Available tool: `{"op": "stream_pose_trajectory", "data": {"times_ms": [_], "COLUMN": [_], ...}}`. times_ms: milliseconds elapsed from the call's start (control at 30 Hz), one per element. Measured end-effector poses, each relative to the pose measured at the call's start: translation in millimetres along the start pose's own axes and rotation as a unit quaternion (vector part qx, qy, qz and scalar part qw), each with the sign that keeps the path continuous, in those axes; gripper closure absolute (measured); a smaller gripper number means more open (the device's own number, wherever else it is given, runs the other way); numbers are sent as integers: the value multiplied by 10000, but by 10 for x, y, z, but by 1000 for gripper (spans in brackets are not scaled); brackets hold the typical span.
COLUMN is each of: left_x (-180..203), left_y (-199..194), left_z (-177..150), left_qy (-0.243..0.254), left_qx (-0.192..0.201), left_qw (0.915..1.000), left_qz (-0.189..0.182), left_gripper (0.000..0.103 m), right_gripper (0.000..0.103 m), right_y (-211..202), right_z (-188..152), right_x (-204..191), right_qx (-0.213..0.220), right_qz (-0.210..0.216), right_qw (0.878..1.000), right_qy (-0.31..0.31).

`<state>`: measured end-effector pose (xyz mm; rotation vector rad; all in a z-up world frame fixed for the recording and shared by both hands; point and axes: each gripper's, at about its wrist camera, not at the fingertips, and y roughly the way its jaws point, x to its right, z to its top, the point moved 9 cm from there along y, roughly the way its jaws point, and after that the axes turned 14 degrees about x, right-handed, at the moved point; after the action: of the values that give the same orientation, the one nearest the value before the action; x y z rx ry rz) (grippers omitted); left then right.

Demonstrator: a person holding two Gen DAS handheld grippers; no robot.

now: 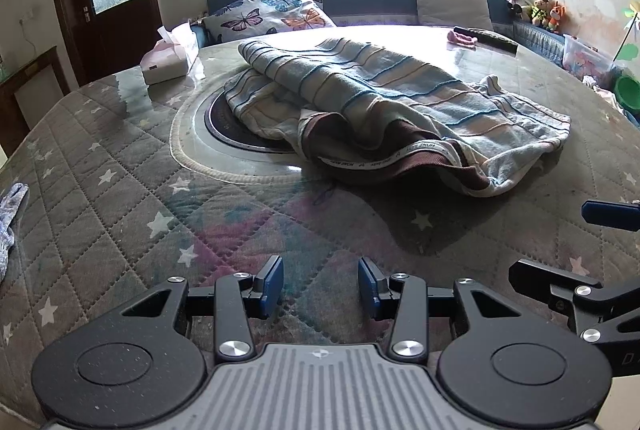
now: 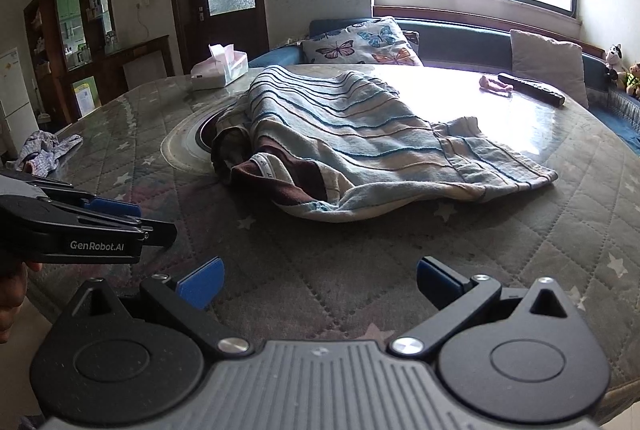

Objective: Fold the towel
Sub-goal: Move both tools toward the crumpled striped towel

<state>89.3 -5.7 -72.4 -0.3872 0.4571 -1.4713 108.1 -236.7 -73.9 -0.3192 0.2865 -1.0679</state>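
Nearest, the left gripper (image 1: 321, 288) and right gripper (image 2: 320, 284) hover over the quilted table cover (image 1: 120, 213), both with fingers apart and empty. Beyond them the striped towel (image 1: 384, 109) lies rumpled mid-table, partly covering a round inset, perhaps a hob. Farther left stands a tissue box (image 1: 170, 57).

One towel (image 1: 384, 101) lies in a loose, rumpled heap near the middle of the table (image 1: 120, 197). The fabric is pale blue and cream with thin darker blue stripes. A brown band with a white lettered strip shows along the near edge, which is turned up. The far left part overlaps the round inset (image 1: 224, 133) in the tabletop. Nothing grips it.
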Motion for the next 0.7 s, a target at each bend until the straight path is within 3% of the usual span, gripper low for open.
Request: {"op": "stream_pose_trajectory", "data": {"times_ms": [700], "left_x": [12], "left_y": [96], "left_z": [50], "left_qy": [31], "left_qx": [-64], "left_qw": [10000], "left_qz": [-31], "left_gripper": [59], "right_gripper": [0], "right_y": [112], "right_z": [69], "right_x": [-8], "right_qx": [-59], "right_qz": [66], "right_qw": [10000], "right_qy": [5]}}
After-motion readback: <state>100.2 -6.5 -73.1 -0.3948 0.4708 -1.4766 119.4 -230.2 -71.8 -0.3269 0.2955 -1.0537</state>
